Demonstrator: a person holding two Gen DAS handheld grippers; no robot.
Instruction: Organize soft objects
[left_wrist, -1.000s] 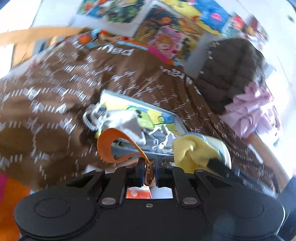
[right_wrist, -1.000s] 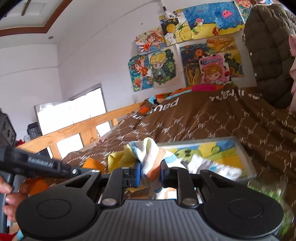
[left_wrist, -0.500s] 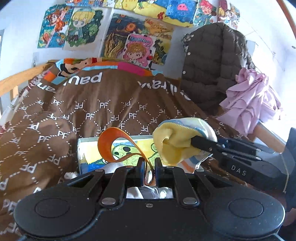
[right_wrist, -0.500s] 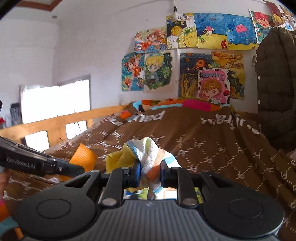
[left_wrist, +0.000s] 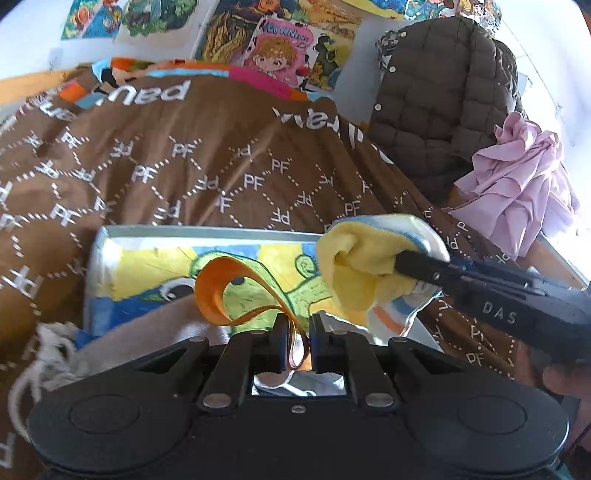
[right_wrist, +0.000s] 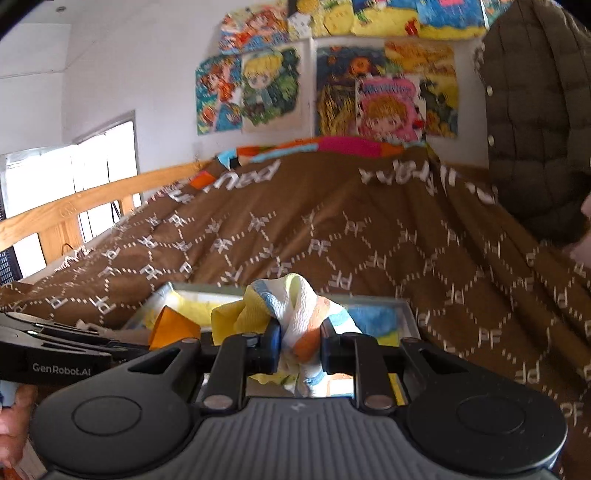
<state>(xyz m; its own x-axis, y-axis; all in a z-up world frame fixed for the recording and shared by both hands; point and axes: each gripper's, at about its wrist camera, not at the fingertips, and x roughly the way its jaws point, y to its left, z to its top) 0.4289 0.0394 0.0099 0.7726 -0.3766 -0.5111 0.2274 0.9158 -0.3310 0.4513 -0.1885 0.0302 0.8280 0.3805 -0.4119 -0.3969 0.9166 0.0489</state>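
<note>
Closest in, the left gripper (left_wrist: 297, 334) has its jaws pinched nearly together on a loop of orange band (left_wrist: 221, 291), which curls up and forward from between the pads. Beside it the right gripper (right_wrist: 298, 345) is clamped on a bunched towel (right_wrist: 295, 314), yellow on one face, white with blue and orange stripes on the other; the cloth fills the gap between its fingers. From the left camera the same towel (left_wrist: 362, 269) hangs off the right gripper's black fingers, over the right edge of the tray.

Below both tools lies a shallow tray (left_wrist: 207, 233) with a pale rim, its floor painted with a green cartoon figure on yellow and blue. At its near left corner a beige cloth bag (left_wrist: 155, 332) with a white drawstring cord (left_wrist: 44, 339) lies partly over the rim, covering that corner of the picture.

The tray rests on a brown bedspread (left_wrist: 207, 162) printed with white letters and dotted diamonds, which rises in a hump behind it. A wooden bed rail (right_wrist: 92, 195) runs along the left side, with a bright window behind it. On the right a dark quilted jacket (left_wrist: 443, 96) hangs against the wall, a pink garment (left_wrist: 524, 184) bunched below it. Farthest back, the white wall carries a cluster of colourful cartoon pictures (right_wrist: 325, 88).
</note>
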